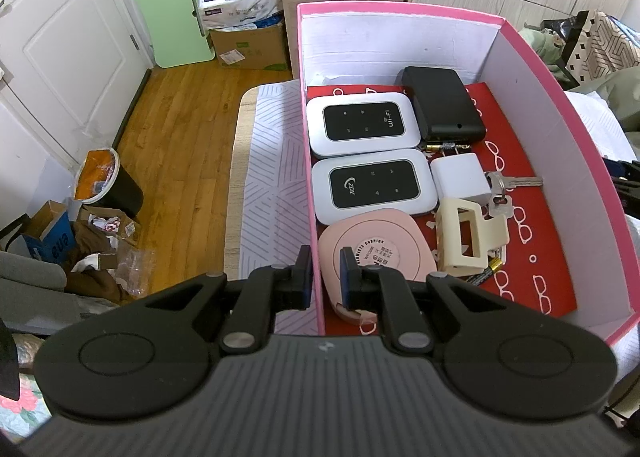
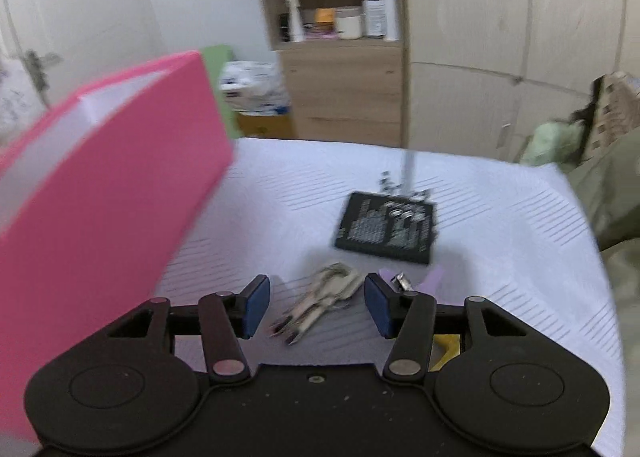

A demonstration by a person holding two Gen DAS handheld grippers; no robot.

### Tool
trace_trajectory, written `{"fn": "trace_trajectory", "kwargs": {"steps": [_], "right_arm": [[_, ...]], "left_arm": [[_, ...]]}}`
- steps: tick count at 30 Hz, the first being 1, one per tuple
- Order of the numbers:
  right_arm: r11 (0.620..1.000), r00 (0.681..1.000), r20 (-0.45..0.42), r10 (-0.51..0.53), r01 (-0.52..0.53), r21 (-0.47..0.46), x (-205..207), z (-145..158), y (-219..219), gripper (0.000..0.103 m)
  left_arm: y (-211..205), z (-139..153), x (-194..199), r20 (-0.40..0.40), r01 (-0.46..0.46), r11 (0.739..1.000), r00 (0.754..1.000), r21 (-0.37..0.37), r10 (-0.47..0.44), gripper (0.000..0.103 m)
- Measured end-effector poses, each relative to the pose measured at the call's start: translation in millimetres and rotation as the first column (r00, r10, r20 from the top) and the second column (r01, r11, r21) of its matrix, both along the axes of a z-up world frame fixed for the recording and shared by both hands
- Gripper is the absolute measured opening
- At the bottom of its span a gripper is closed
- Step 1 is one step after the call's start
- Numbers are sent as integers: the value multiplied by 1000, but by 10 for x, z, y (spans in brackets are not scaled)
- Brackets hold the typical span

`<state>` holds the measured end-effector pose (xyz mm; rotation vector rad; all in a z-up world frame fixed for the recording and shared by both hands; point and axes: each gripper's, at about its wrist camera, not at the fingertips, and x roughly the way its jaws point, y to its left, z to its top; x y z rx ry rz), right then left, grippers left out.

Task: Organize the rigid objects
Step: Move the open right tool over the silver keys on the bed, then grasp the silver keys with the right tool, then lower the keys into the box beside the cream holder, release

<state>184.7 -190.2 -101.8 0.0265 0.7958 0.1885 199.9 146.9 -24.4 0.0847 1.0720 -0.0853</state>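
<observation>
A pink box with white inner walls stands on the white-covered table. It holds two white Wi-Fi routers, a black device, a white charger, a key, a cream hair clip, a pink round case and batteries. My left gripper is shut on the box's left wall. In the right wrist view my right gripper is open just above a bunch of keys, which lies between the fingers untouched. The pink box is close on its left.
A flat black battery pack with small silver pieces on it lies farther back on the white cloth. A purple clip and a yellow item sit by the right finger. Left of the table are wooden floor, a bin and clutter.
</observation>
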Motion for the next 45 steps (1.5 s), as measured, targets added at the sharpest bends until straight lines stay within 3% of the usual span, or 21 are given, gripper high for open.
{"fn": "trace_trajectory", "kwargs": {"steps": [3,4,6,7,8,12,18,23,28,33,37,39,42,45], "right_arm": [[998,999,29,-36,38,-55,13,-18,49,52],[999,999,26,-31,32,-37,8,-11,41,36],[999,999,30,-31,32,-18,-18,20,20,27],[1000,999,38,-25,25,-7,-40,40,8,15],[1000,998,62,-26,25,9,-71,77,-10,10],[989,998,62,-8,-1,145,-110,171,-108,8],[973,996,83,23,-41,227,-204,336,-84,8],[962,985,154,73,-110,251,-326,652,-2,8],[946,955,254,152,-215,243,-509,1073,153,8],[883,914,289,284,-367,293,-621,1328,315,8],[815,888,234,396,-457,356,-558,1264,505,8],[801,882,190,431,-471,369,-524,1141,614,8],[810,882,122,454,-466,356,-463,935,770,8],[842,893,82,443,-446,303,-426,801,836,9]], "left_arm": [[4,0,-3,0,1,1000,1000,-4,-1,12],[4,1,-4,0,2,1000,1000,-4,-2,12],[7,0,-6,0,1,1000,1000,-7,-1,12],[9,1,-7,0,1,1000,1000,-10,-1,12],[11,1,-7,1,0,1000,1000,-11,0,12],[12,1,-16,3,-4,1000,1000,-14,4,12],[16,4,-21,3,-6,1000,1000,-15,6,12],[27,10,-17,2,-7,1000,1000,-18,7,12],[35,11,-19,6,-11,1000,1000,-23,12,12],[40,-12,-18,0,-16,999,1000,-30,16,12],[50,-22,-12,-13,-14,999,1000,-37,13,12],[62,-21,-5,-21,-15,999,1000,-44,14,12],[50,-23,1,-25,-11,999,1000,-40,10,12],[39,-22,2,-26,-11,999,1000,-33,10,12]]}}
